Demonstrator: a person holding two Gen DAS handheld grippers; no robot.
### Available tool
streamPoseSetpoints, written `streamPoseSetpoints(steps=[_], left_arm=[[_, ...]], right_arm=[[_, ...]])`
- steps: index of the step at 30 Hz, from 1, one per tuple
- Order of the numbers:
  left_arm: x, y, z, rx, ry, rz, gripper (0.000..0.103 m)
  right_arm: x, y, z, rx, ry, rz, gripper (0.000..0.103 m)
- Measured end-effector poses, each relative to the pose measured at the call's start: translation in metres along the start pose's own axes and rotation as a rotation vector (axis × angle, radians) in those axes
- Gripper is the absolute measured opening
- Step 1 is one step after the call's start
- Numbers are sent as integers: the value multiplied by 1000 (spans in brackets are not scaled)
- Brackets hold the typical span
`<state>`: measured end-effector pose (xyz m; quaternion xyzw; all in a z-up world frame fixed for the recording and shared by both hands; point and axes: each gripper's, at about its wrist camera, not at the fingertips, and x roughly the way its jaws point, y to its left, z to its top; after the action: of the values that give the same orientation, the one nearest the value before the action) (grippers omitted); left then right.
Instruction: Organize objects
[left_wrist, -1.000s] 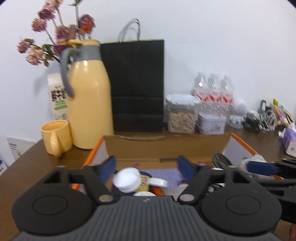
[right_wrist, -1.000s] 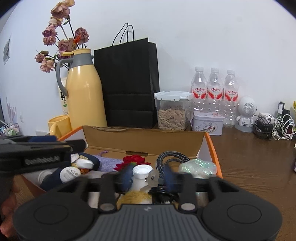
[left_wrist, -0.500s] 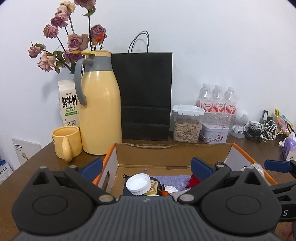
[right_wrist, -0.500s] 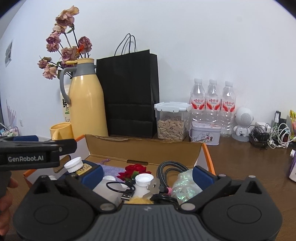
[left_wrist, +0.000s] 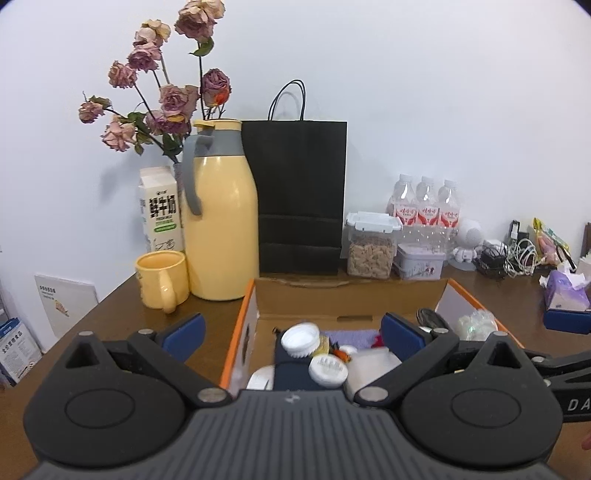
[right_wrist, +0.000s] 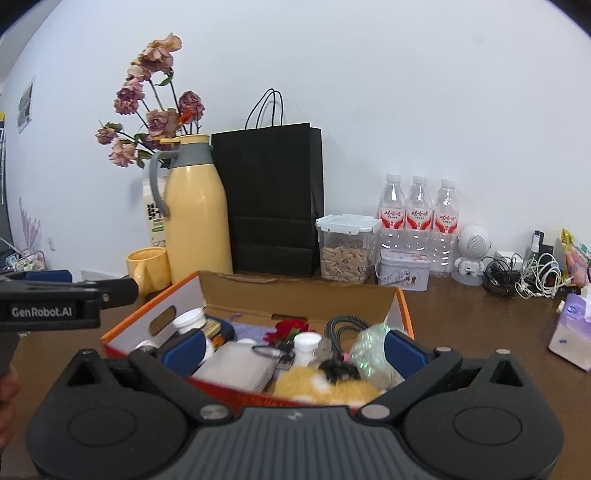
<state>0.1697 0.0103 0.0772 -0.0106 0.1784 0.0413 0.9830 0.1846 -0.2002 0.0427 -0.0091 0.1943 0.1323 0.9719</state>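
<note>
Cardboard box with orange rim (right_wrist: 404, 306), crowded with white-capped bottles (left_wrist: 300, 339), a coiled black cable (right_wrist: 343, 325) and a red fabric flower (right_wrist: 291, 328), is sitting on the brown table, both grippers having just spread and drawn back from it. Left gripper (left_wrist: 291, 332) and right gripper (right_wrist: 293, 349) are standing fully open, holding and touching nothing; the packing is looking largely finished.
</note>
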Motion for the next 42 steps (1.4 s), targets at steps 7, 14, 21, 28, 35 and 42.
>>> streamPoseSetpoints(steps=[7,14,21,28,35,42], left_arm=[[-33,9,-20,21,63,0,103],[-55,12,-45,23,117,-3,103],[-67,16,-63,14,171,6,103],[-75,16,-68,12,181,0,103],[-79,13,-68,18,176,-9,103],[-79,13,-67,17,173,-9,103]], right_arm=[[-36,7,-19,18,40,0,103],[-58,10,-37,38,84,-3,103],[-65,14,-49,48,121,1,103],[-68,17,-56,52,142,-2,103],[-70,18,-55,48,142,-1,103],[-70,17,-55,48,143,-2,103]])
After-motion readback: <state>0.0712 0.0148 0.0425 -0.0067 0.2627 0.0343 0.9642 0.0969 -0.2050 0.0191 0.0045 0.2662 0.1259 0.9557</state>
